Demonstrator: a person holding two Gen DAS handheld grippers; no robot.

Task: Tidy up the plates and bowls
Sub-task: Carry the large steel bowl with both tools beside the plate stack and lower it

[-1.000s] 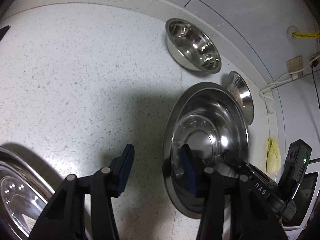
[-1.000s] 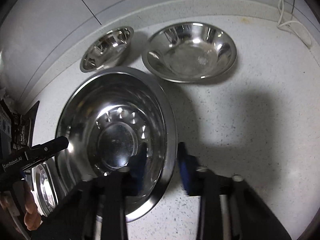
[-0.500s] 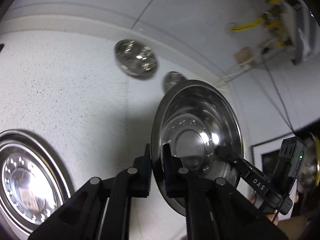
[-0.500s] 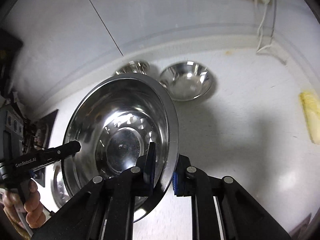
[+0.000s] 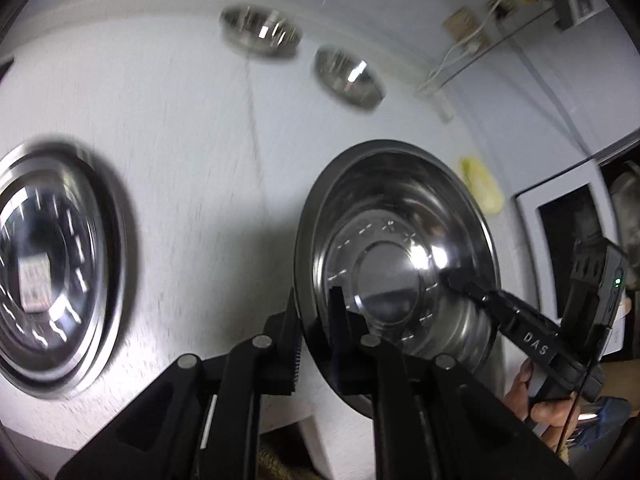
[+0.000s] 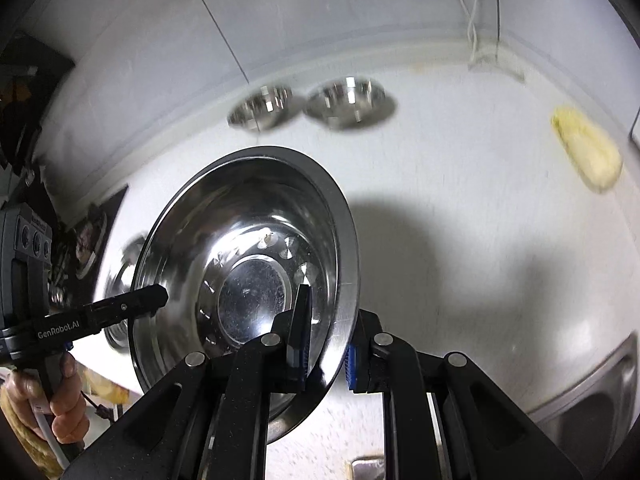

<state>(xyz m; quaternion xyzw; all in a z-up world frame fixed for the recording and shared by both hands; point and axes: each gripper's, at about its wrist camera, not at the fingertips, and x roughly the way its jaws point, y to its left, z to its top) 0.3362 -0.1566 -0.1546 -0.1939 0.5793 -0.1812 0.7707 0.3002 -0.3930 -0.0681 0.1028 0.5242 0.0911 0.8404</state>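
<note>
Both claws pinched opposite rim edges of the large steel bowl (image 5: 396,256): left claw (image 5: 316,340) opening slightly yet still gripping, right claw (image 6: 326,354) clamped tight. The bowl hung tilted above the table (image 5: 192,128). The stacked steel plate (image 5: 52,264) lay well off on the left claw's side, likely the set-down spot.

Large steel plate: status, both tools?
Left tool and right tool each clamp the rim of the large round steel plate, held off the white counter. Nothing in the way.

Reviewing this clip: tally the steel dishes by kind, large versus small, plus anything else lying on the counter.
Large steel dishes: 2, the held dish that both grippers clamp by the rim, and the large dish on the counter.
Small steel bowls: 2, the left small bowl and the right small bowl, by the wall.
Yellow cloth-like item: 1.
Total: 5.
</note>
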